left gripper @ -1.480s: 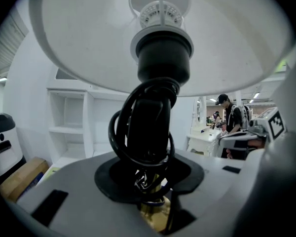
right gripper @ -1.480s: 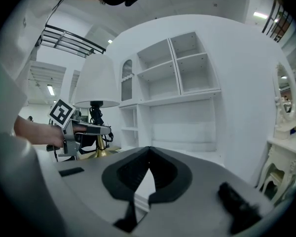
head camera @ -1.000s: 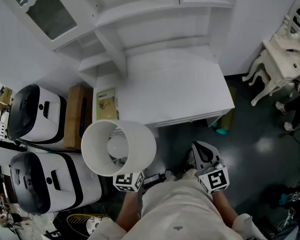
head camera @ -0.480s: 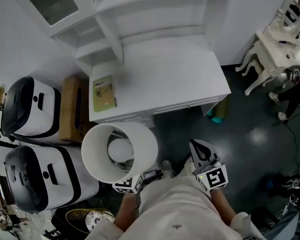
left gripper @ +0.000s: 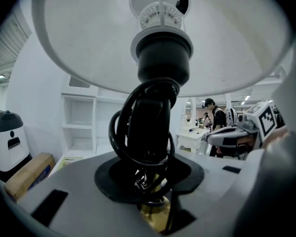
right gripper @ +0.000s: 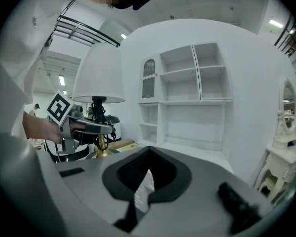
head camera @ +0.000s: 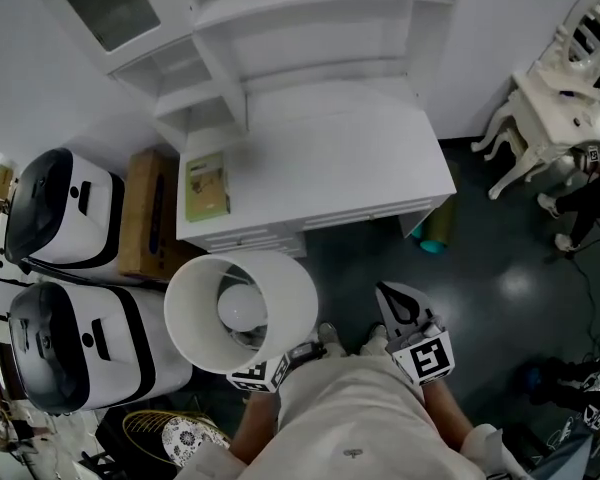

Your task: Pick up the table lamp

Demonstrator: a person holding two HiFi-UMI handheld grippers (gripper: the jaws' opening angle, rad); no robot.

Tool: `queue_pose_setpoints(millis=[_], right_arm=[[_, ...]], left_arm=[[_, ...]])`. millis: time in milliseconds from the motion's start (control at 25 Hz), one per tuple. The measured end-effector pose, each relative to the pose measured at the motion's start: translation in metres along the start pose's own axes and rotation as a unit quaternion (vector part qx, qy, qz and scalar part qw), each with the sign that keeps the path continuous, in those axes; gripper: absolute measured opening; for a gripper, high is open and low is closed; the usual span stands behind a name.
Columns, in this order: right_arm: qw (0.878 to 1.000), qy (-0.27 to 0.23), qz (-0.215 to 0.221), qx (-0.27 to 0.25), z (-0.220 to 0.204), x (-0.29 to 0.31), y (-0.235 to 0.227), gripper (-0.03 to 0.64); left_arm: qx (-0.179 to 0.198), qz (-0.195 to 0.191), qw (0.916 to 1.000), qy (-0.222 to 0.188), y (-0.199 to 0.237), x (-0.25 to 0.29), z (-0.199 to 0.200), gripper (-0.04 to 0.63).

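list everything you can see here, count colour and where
table lamp: 1, white shade, brass stem, black cord; held in front of the desk
desk with shelves: 1, white; centre
booklet: 1, green; desk's left corner
cardboard box: 1, brown; left of desk
machines: 2, white and black; far left, second machine nearer the person
ornate furniture: count unclear, white; far right
left tool: 1, grey; shut on the lamp's stem
right tool: 1, grey; jaws slightly apart, empty
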State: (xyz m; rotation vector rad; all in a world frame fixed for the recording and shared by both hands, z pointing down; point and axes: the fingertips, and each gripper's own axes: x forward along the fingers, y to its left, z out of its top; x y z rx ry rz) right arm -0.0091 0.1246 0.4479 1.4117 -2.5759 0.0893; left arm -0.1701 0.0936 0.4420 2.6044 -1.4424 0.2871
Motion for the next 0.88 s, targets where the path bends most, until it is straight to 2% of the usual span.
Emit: queue_pose_setpoints(millis=[440, 880], right_arm=[[1.000, -0.006, 0.020, -0.007, 0.000, -0.019, -0.006, 0.011], [1.000, 0.000, 0.021, -0.014, -0.006, -0.031, -0.014, 0.011]], left_arm=[[0.007, -0.009, 0.9999, -0.001, -0.026, 0.009, 0.006, 0.141], [0.008, -0.012, 0.9999, 0.004, -0.042, 0.013, 0.005, 0.141]])
